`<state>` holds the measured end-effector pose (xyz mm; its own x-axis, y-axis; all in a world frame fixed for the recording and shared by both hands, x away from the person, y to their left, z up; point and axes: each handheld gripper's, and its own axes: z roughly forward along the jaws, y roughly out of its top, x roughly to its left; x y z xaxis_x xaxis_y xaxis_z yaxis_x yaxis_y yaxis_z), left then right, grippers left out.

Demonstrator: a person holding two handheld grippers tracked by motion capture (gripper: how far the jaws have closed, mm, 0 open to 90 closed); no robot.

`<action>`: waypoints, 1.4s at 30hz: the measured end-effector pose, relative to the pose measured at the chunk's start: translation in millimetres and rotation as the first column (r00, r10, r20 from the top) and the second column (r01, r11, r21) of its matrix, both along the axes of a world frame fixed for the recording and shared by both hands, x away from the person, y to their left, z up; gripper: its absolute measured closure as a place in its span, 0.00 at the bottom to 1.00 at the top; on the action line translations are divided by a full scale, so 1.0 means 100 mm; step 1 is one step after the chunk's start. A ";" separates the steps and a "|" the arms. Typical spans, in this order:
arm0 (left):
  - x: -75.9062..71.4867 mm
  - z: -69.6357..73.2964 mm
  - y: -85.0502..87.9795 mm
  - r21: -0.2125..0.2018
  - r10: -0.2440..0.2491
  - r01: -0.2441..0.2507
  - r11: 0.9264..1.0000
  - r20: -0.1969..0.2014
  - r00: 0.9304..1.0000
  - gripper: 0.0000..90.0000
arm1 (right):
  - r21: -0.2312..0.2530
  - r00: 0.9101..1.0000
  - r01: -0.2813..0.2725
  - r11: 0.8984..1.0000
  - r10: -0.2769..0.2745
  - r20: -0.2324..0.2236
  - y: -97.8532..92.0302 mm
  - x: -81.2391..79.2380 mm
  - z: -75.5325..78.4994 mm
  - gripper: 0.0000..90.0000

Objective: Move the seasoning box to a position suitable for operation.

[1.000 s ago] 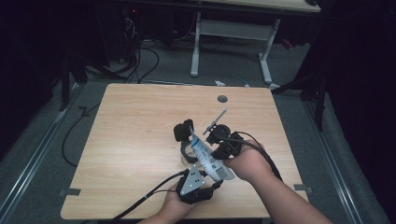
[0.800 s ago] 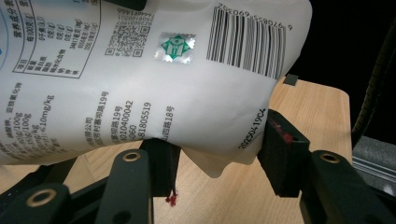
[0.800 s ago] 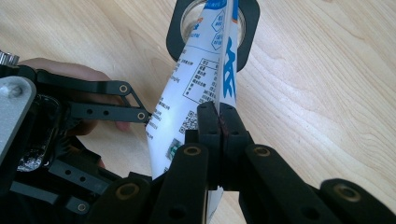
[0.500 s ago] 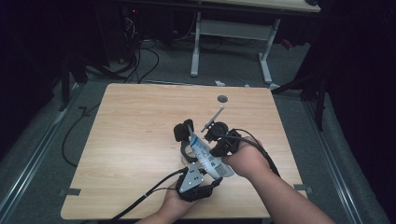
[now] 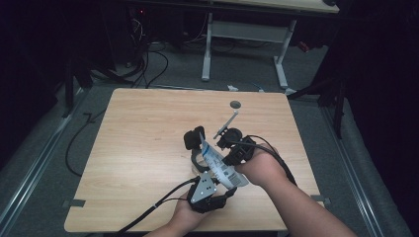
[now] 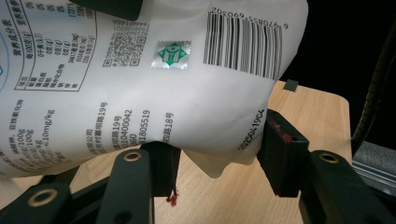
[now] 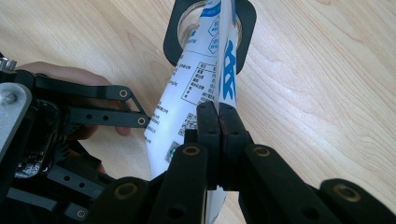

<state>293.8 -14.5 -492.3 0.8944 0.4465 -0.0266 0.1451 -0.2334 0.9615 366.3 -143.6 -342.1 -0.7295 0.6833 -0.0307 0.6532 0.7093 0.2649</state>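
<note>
Pouring is being set up: a white printed pouch [image 5: 217,163] is being carried between both tools above the wooden table [image 5: 138,148], toward 5 o'clock from the tabletop's centre in the high view. The right gripper [image 7: 218,109] is being held fully closed on the pouch's flat side seam. This pinch is judged to be serving as a steering handle, since a thin seam gives a firm purchase where the bulging body would not. The left gripper [image 6: 219,149] is being held at a middling width around the pouch's lower corner. Both pads appear to be pressing on the filled body, so the weight is probably being borne there. The pouch is being tilted with its upper end pointing to 12 o'clock in the right gripper view. That end is lying over the mouth of a glass jar [image 7: 243,28] with a black collar. This slope is judged to be letting the contents run toward the mouth. Whether the upper end is already cut open cannot be told. The low end is being raised from 6 o'clock so that flow is being governed by tilt rather than by squeezing.
</note>
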 end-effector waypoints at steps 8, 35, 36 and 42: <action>0.00 -0.01 -0.01 0.005 0.003 -0.003 1.000 0.004 1.000 0.59 | 0.005 1.000 0.017 1.000 -0.017 -0.014 0.00 0.01 -0.01 0.99; 0.02 0.02 0.00 -0.007 0.004 -0.004 1.000 0.001 1.000 0.59 | -0.009 0.999 0.025 1.000 -0.026 -0.023 0.04 0.05 0.02 0.99; 0.02 0.02 0.00 -0.005 0.004 -0.004 1.000 0.001 1.000 0.59 | -0.008 0.999 0.030 1.000 -0.030 -0.027 0.04 0.05 0.02 1.00; 0.01 0.02 0.00 -0.001 0.003 -0.003 1.000 0.002 1.000 0.59 | -0.013 0.999 0.030 0.999 -0.030 -0.037 0.05 0.05 0.02 1.00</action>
